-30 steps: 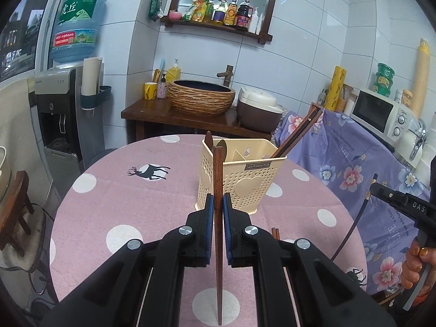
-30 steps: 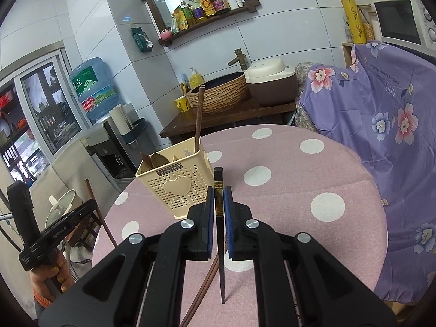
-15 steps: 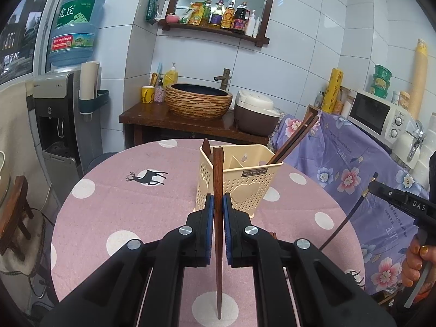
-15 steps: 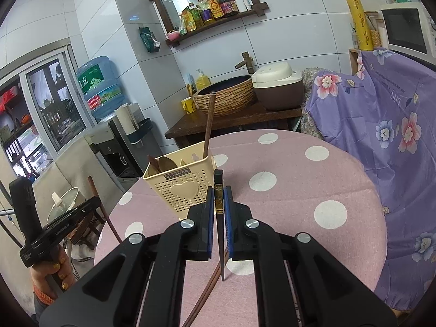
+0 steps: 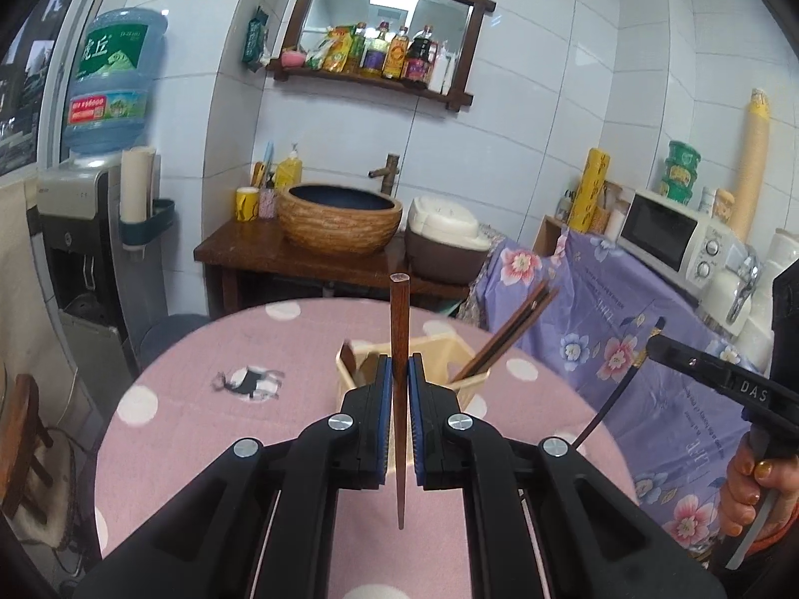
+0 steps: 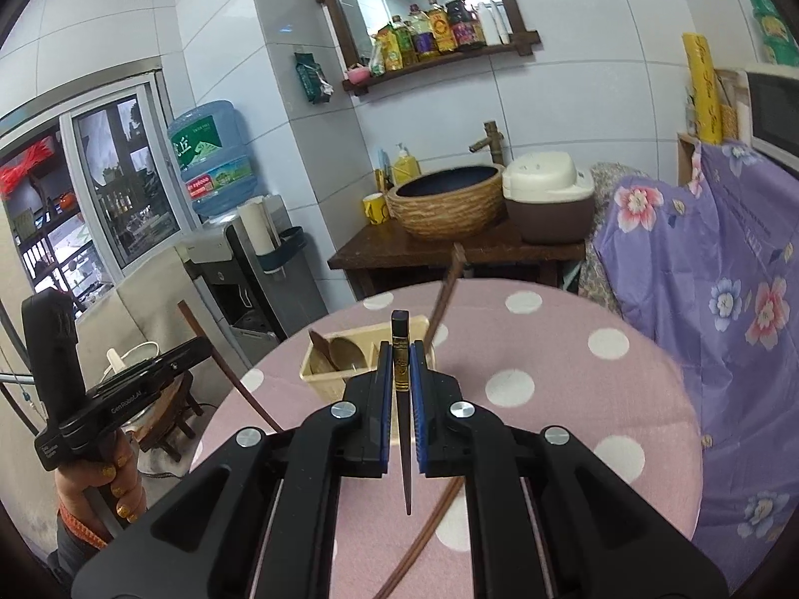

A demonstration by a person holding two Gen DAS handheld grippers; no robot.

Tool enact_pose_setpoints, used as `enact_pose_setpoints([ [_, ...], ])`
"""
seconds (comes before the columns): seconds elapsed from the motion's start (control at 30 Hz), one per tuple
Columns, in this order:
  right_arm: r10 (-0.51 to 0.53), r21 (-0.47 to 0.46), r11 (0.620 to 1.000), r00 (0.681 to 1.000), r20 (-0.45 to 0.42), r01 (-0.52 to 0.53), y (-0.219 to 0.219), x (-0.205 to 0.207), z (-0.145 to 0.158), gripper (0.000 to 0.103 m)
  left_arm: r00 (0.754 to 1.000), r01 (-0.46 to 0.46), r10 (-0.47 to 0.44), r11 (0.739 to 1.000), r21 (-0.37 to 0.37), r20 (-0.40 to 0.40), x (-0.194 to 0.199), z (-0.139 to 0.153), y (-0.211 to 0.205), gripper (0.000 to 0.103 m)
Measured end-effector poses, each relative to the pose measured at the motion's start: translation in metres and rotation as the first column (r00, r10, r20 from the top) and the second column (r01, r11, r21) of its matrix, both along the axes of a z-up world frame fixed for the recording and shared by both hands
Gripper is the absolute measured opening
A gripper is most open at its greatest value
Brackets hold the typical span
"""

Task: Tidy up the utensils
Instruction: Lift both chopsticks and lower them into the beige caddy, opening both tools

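A cream perforated utensil holder (image 5: 464, 379) stands on the pink polka-dot round table (image 5: 199, 399); brown chopsticks (image 5: 509, 339) lean out of its right side. My left gripper (image 5: 399, 374) is shut on a brown wooden chopstick (image 5: 399, 319) held upright above the table, in front of the holder. My right gripper (image 6: 401, 374) is shut on a dark chopstick (image 6: 402, 364) with a gold band, also in front of the holder (image 6: 319, 369), which has wooden spoons (image 6: 342, 349) inside. Another brown chopstick (image 6: 424, 534) lies on the table under the right gripper.
A wooden side table with a woven basin (image 5: 339, 219) and a rice cooker (image 5: 444, 239) stands behind the table. A floral purple cloth (image 5: 624, 329) covers furniture at the right, with a microwave (image 5: 674, 234). A water dispenser (image 5: 80, 229) stands at the left.
Both grippers have risen and tilted up, so the holder sits lower in both views and is partly hidden by the fingers. Both still hold their chopsticks.
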State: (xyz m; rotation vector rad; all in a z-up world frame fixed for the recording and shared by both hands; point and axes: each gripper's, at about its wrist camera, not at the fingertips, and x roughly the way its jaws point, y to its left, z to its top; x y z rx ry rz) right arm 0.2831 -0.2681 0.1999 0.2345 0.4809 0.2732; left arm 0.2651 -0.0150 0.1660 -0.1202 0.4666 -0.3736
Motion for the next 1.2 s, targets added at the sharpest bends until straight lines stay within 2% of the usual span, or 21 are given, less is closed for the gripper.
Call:
enact_pose_setpoints([
  [0.27,-0.03,-0.002,1.0,0.993,0.118,0.031,0.016,0.045,0.083,0.008,0.996,-0.024,0.024,1.0,0.0,0.085,0.04,0.073,-0.013,0.008],
  [0.4,-0.065,-0.002,0.998,0.987,0.147,0.066,0.025,0.073,0.098,0.008,0.992,-0.062,0.061,0.998,0.01,0.114,0.063,0.088,-0.018,0.008],
  [0.53,-0.086,-0.004,0.996,0.989,0.123,0.087,0.032,0.098,0.074,0.008,0.994,-0.068,0.066,0.997,0.023,0.09,0.079,0.069,-0.025,0.008],
  [0.7,-0.084,-0.037,0.996,0.995,0.05,0.086,0.045,0.117,0.02,0.008,0.998,-0.064,0.063,0.996,0.059,0.016,0.092,0.016,-0.032,0.008],
  [0.83,-0.079,-0.064,0.995,0.997,0.014,0.08,0.056,0.121,-0.011,0.008,0.996,-0.05,0.054,0.998,0.047,-0.073,0.104,-0.018,-0.031,0.008],
  [1.0,-0.086,-0.111,0.99,0.996,0.026,0.089,0.065,0.121,-0.027,0.008,0.991,-0.042,0.047,0.998,0.048,-0.126,0.107,-0.043,-0.03,0.008],
  [1.13,-0.096,-0.108,0.989,0.995,0.039,0.099,0.063,0.118,-0.03,0.008,0.993,-0.043,0.047,0.998,0.044,-0.109,0.101,-0.044,-0.029,0.008],
  [1.2,-0.102,-0.11,0.988,0.993,0.062,0.108,0.062,0.11,-0.028,0.01,0.995,-0.034,0.038,0.998,0.044,-0.093,0.093,-0.041,-0.027,0.013],
])
